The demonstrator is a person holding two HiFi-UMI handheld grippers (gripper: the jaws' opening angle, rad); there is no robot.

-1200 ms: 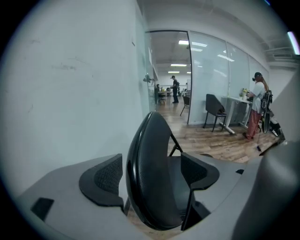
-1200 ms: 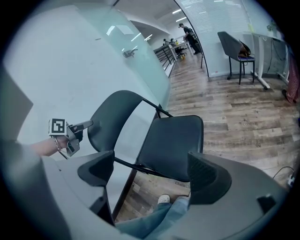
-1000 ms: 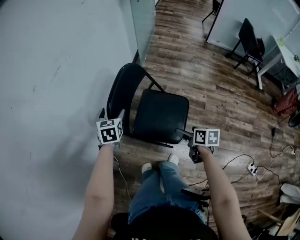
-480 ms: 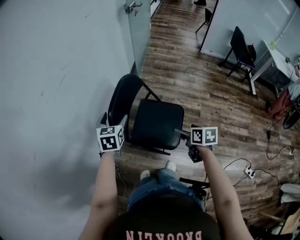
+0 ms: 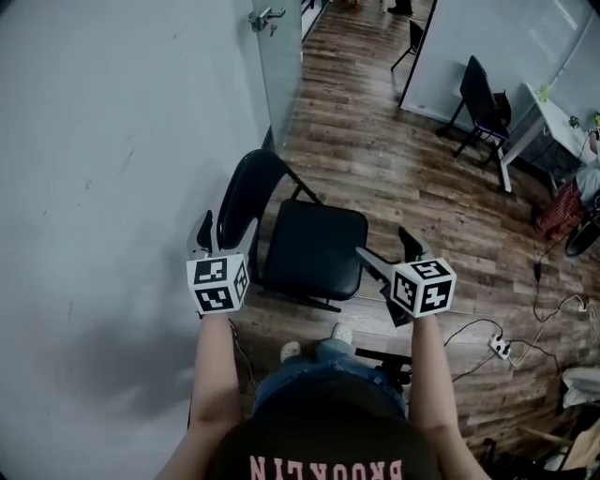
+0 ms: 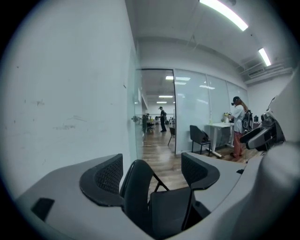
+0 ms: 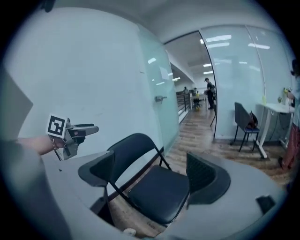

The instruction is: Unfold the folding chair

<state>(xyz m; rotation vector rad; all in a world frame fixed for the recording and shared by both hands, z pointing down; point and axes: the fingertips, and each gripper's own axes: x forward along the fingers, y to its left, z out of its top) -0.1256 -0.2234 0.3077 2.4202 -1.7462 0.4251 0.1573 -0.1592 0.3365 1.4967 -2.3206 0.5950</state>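
Note:
The black folding chair stands unfolded on the wooden floor, its seat (image 5: 314,248) flat and its backrest (image 5: 246,187) upright beside the white wall. My left gripper (image 5: 211,234) hangs in the air near the backrest's near side, open and holding nothing. To the right of the seat's front corner is my right gripper (image 5: 389,251), also open and empty, apart from the chair. In the left gripper view the chair (image 6: 161,211) shows beyond the open left gripper (image 6: 152,171). The right gripper view shows the seat (image 7: 157,192) past the right gripper (image 7: 150,171), with the left gripper (image 7: 91,129) at the left.
A white wall (image 5: 94,187) runs along the left, ending at a glass door with a handle (image 5: 262,17). A second black chair (image 5: 483,94) and a white desk (image 5: 553,112) stand far right. Cables and a power strip (image 5: 497,345) lie on the floor. The person's feet (image 5: 314,349) are near the chair.
Both grippers have risen away from the chair, both still open. The right one has rolled, so its marker cube now shows a different face. The chair has not moved.

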